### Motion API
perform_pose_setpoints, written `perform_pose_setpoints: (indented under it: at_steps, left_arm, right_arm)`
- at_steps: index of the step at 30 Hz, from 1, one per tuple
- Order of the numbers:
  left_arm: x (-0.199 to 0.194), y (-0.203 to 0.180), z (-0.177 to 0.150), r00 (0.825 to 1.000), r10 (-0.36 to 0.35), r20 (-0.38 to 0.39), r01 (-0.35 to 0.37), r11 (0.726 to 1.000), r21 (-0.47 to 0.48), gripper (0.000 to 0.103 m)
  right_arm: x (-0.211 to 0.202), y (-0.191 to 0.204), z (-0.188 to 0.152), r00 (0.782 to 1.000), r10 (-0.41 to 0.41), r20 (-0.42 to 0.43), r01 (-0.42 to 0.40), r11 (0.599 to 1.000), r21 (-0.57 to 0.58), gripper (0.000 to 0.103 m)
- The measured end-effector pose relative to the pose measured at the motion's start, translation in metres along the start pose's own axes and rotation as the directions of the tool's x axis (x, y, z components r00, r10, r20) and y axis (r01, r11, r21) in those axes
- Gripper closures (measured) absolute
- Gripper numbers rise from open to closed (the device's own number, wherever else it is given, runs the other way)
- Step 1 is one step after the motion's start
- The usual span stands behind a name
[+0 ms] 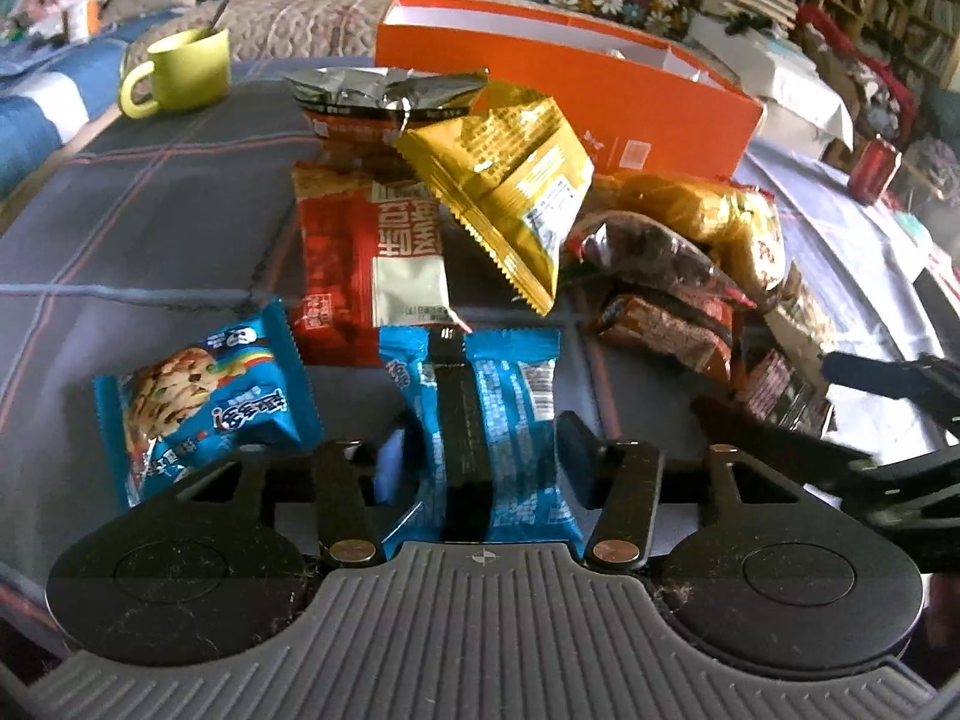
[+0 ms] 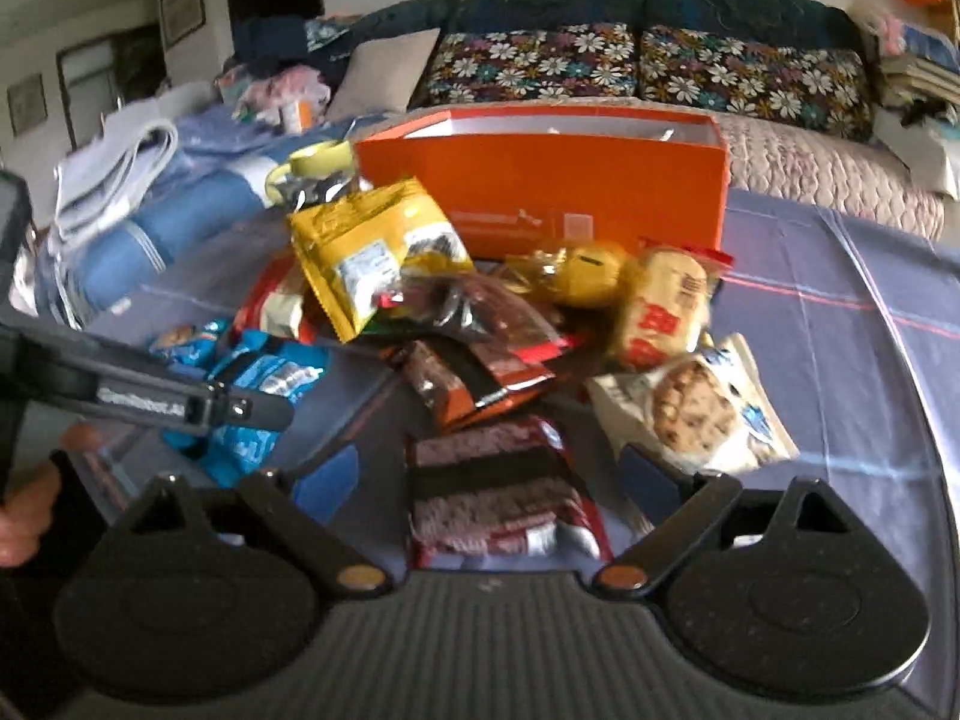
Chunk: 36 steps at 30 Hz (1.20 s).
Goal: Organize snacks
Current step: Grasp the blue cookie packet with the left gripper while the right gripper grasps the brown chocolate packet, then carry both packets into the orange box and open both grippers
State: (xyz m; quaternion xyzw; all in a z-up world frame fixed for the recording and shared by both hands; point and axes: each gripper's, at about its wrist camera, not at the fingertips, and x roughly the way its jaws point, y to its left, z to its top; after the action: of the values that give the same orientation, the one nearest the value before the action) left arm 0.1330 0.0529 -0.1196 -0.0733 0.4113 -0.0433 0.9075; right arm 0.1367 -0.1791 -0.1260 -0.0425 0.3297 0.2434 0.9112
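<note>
Already the left claw (image 1: 489,450) is pinching a blue cookie packet (image 1: 504,414) between nearly closed fingers, while the right claw (image 2: 489,474) is gaping over a dark red packet (image 2: 498,492); the orange box (image 1: 600,102) is sitting beyond both. The slick wrapper could be slipping free.

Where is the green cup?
In the left wrist view, the green cup stands at the far left of the grey cloth, left of the orange box and behind the snack pile.
</note>
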Motion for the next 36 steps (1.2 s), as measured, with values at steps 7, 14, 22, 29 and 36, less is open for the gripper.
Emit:
perform_pose_setpoints:
  at_steps: [7, 14, 22, 29, 36]
  left_arm:
    - [0.003, -0.010, 0.000, 1.000, 0.008, 0.027, -0.009, 0.999, 0.037, 0.071]
    - [0.008, -0.011, -0.001, 1.000, 0.016, 0.015, -0.017, 0.999, 0.029, 0.080]
    - [0.009, -0.019, -0.006, 0.999, 0.045, 0.021, -0.046, 0.996, 0.079, 0.078]
    - [0.010, -0.023, -0.009, 0.997, 0.076, 0.033, -0.079, 0.992, 0.095, 0.088]
    - [-0.003, -0.002, -0.005, 0.999, 0.038, 0.004, -0.038, 0.999, 0.012, 0.103]
  right_arm:
    - [0.015, -0.002, -0.005, 0.999, -0.015, -0.036, 0.014, 1.000, -0.007, 0.021]
    - [0.013, -0.004, -0.009, 0.999, -0.018, -0.027, 0.018, 1.000, -0.006, 0.021]
    - [0.010, -0.005, -0.013, 0.999, -0.034, -0.016, 0.033, 0.999, -0.025, 0.020]
    - [0.010, 0.000, -0.012, 0.999, -0.047, -0.021, 0.046, 0.998, -0.051, 0.031]
    - [-0.012, -0.016, -0.010, 0.999, -0.032, 0.005, 0.032, 0.999, 0.036, 0.049]
